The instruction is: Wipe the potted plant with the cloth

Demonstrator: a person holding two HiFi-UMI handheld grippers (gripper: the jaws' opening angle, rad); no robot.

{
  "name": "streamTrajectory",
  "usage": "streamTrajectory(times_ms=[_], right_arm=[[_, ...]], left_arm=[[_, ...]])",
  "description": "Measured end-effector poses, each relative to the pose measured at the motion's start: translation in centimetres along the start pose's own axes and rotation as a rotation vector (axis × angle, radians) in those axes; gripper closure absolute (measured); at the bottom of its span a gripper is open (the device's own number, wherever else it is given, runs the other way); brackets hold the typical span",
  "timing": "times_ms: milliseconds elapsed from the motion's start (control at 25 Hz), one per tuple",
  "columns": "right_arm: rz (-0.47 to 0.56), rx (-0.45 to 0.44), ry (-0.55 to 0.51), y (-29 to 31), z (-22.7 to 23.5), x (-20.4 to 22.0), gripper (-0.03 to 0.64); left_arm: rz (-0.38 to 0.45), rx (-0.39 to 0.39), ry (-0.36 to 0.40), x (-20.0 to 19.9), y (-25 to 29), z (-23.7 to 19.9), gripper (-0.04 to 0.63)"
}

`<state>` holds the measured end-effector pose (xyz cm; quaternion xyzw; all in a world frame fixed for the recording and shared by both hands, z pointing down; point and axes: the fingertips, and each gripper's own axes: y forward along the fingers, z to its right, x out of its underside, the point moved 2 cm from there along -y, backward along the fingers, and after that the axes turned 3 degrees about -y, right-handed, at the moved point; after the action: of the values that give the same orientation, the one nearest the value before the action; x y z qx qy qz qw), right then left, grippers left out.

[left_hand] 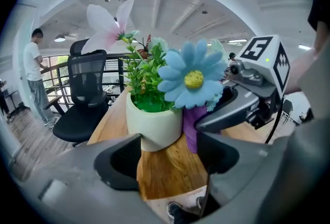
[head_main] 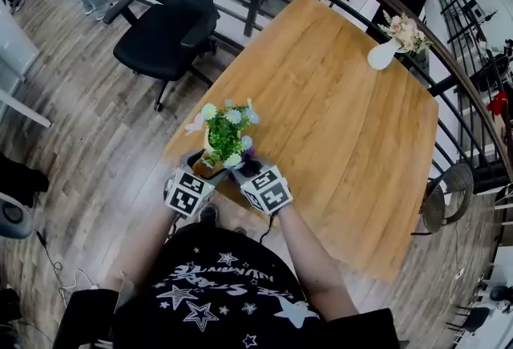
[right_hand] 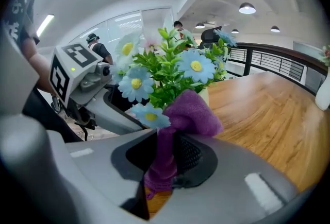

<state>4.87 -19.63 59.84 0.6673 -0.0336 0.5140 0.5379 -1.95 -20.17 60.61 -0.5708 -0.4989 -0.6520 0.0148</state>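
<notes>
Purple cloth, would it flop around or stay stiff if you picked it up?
Probably floppy: the purple cloth bunches and folds over above the right hand-held gripper that pinches it. It looks fuzzy, so it likely would not slip out easily. It seems light too, since one small pinch holds the whole bundle up.

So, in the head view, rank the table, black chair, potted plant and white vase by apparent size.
1. table
2. black chair
3. potted plant and white vase: about alike; the vase sits farther away.
</notes>
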Motion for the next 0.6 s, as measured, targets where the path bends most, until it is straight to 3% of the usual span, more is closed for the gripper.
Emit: streamTrajectory(times_ms=[240, 480, 600], right_arm=[[-0.005, 0.026, 0.021, -0.5, 0.7, 0.5, 0.537], [-0.006, 0.041, 0.04, -0.5, 0.7, 0.5, 0.535], [-0.007, 0.048, 0.053, -0.5, 0.7, 0.5, 0.535]], left_arm=[[-0.019, 0.057, 0.081, 0.7, -0.6, 1.2, 0.244], [-0.014, 0.105, 0.197, -0.2, -2.1, -2.3, 0.244], [0.028, 0.209, 0.286, -1.7, -1.8, -3.6, 0.126]])
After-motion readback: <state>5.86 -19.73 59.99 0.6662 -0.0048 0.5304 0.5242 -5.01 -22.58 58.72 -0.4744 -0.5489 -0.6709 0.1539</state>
